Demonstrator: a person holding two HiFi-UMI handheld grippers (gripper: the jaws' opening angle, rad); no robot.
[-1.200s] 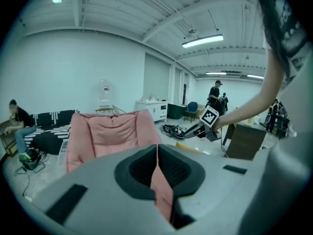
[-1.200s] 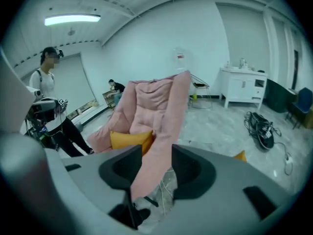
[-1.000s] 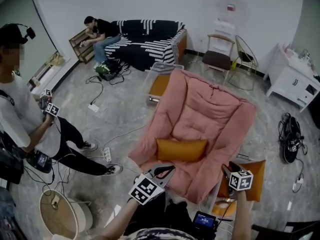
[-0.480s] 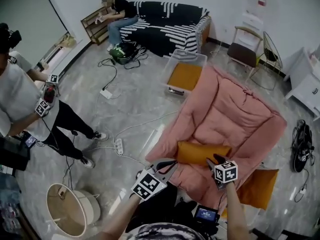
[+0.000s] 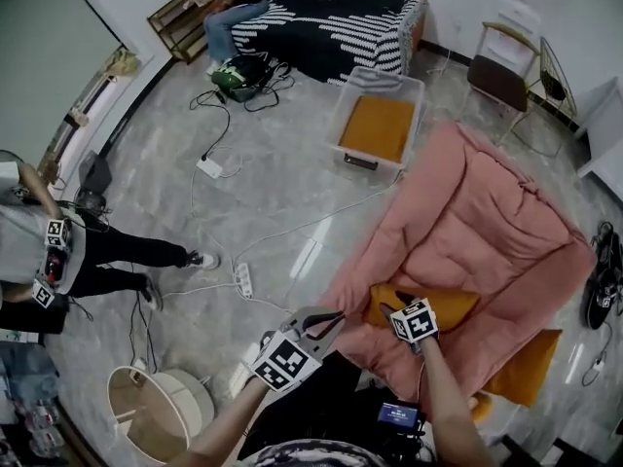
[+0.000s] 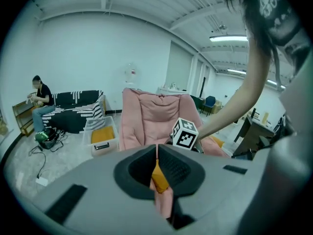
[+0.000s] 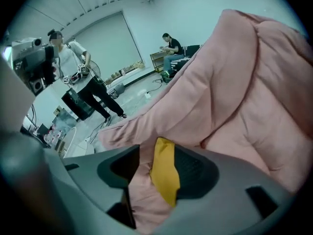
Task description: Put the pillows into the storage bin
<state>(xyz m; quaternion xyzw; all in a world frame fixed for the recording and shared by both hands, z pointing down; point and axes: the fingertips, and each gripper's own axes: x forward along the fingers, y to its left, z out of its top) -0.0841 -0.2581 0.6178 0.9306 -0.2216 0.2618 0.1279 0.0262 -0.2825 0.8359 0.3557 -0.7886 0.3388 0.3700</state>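
The orange pillow (image 5: 450,305) lies across the seat of the pink padded chair (image 5: 487,212). It looks soft, light and easily squashed, so a pinch on an end or corner should carry it. The right hand-held gripper (image 5: 397,306) has just been opening its jaws, which stand wide with the pillow's end between them, unpressed. The left hand-held gripper (image 5: 329,321) hangs beside the chair, jaws together and empty. The storage bin (image 5: 339,123) sits on the floor well beyond the chair.
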